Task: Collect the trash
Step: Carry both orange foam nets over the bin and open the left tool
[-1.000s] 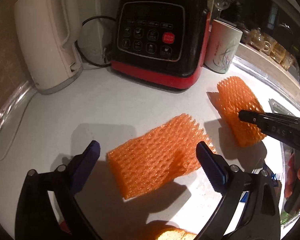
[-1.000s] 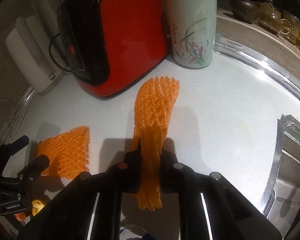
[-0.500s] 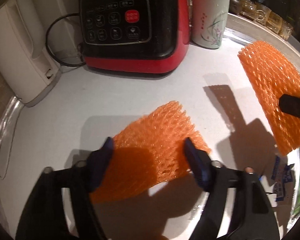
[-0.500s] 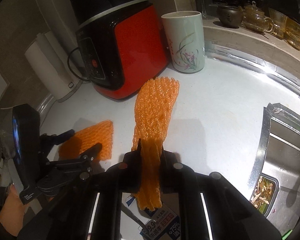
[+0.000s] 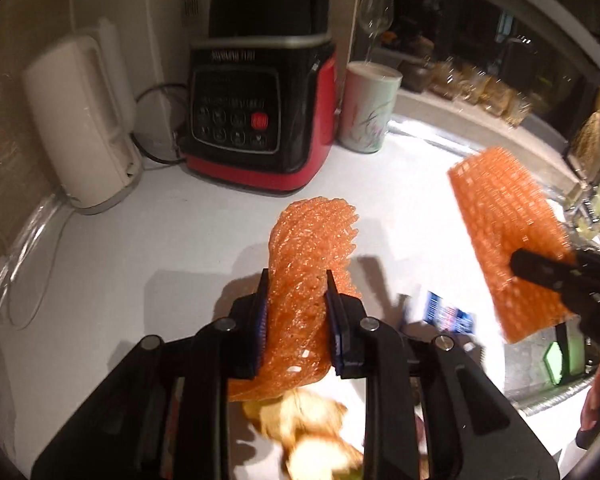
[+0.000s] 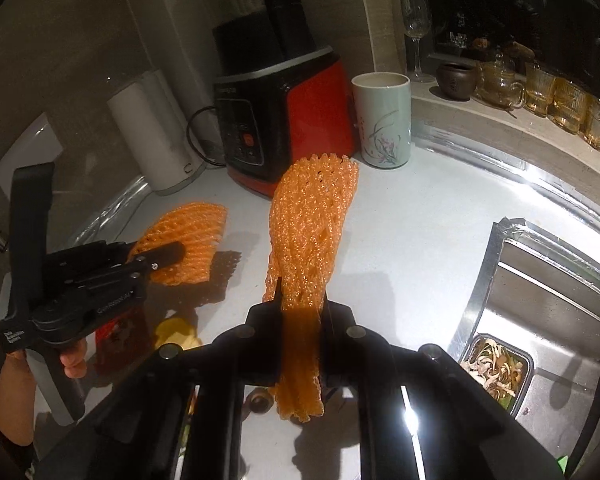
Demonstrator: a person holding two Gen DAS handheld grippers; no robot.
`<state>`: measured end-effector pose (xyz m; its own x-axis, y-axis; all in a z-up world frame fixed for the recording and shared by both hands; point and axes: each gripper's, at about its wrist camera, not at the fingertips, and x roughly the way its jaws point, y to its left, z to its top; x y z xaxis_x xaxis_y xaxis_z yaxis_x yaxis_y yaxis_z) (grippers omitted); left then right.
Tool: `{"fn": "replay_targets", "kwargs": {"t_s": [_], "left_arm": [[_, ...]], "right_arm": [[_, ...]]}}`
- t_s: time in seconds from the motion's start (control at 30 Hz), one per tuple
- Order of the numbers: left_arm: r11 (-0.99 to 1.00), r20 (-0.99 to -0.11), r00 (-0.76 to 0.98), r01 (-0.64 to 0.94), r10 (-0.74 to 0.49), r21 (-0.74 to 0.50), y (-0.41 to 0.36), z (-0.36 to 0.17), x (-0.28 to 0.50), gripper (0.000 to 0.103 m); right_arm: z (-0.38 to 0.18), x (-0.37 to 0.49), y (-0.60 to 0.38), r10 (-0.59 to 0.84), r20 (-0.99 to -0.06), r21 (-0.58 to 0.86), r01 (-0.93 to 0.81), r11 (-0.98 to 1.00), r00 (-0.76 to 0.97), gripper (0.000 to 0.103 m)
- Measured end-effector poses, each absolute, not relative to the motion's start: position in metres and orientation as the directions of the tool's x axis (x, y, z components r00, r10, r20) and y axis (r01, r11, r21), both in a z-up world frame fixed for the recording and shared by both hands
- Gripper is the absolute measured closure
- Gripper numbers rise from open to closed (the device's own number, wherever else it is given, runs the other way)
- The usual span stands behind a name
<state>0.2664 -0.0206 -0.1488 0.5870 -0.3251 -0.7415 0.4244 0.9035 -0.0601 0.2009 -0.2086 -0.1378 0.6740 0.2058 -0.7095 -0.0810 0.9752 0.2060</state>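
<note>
The left tongs (image 5: 295,312) have just been closing, and now they pinch an orange foam net (image 5: 312,248) between their pads. The net is squashed thin where it is pinched and fans out wide past the tips. It hangs in the air above the white worktop (image 5: 140,248).

The right tongs (image 6: 300,320) are pressed tight on a second foam net (image 6: 312,220). This net is also up off the worktop. It sticks out in front of the tongs, and a short end hangs down behind the pads.

Both nets look very light and soft. They bend and crush easily, so they will not break. They are full of little holes, so they look grippy, not slippery. A good place to hold one is near an end or an edge, where the foam folds flat between the pads. Both tongs hold their nets that way.

More trash lies on the worktop under the tongs: some yellow peel (image 6: 176,332) and a small blue wrapper (image 5: 446,314). A red and black blender (image 6: 284,120), a white kettle (image 5: 80,120) and a flowered cup (image 6: 384,120) stand at the back. The sink (image 6: 540,304) is on the right side, with a little tray of scraps (image 6: 496,368) in it.
</note>
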Motion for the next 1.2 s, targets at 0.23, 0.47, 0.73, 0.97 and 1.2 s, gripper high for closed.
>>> {"fn": "replay_targets", "kwargs": {"t_s": [0.23, 0.47, 0.73, 0.97, 1.2], "left_arm": [[0.924, -0.716, 0.625, 0.375, -0.312, -0.075, -0.003, -0.125, 0.151, 0.078], [0.952, -0.75, 0.608, 0.293, -0.26, -0.093, 0.016, -0.145, 0.037, 0.078], [0.962, -0.826, 0.514, 0.247, -0.233, -0.117, 0.028, -0.204, -0.059, 0.077], [0.97, -0.844, 0.497, 0.222, -0.203, -0.102, 0.026, -0.233, -0.108, 0.077], [0.973, -0.844, 0.504, 0.215, -0.184, -0.084, 0.017, -0.241, -0.125, 0.077]], "right_arm": [[-0.123, 0.097, -0.183, 0.258, -0.707, 0.211, -0.151, 0.966, 0.659, 0.09], [-0.136, -0.007, -0.165, 0.28, -0.746, 0.189, -0.211, 0.959, 0.604, 0.09], [-0.17, -0.092, -0.156, 0.331, -0.799, 0.212, -0.279, 0.936, 0.502, 0.09], [-0.189, -0.129, -0.153, 0.333, -0.829, 0.188, -0.338, 0.922, 0.449, 0.09], [-0.187, -0.143, -0.158, 0.339, -0.827, 0.186, -0.352, 0.918, 0.449, 0.09]]}}
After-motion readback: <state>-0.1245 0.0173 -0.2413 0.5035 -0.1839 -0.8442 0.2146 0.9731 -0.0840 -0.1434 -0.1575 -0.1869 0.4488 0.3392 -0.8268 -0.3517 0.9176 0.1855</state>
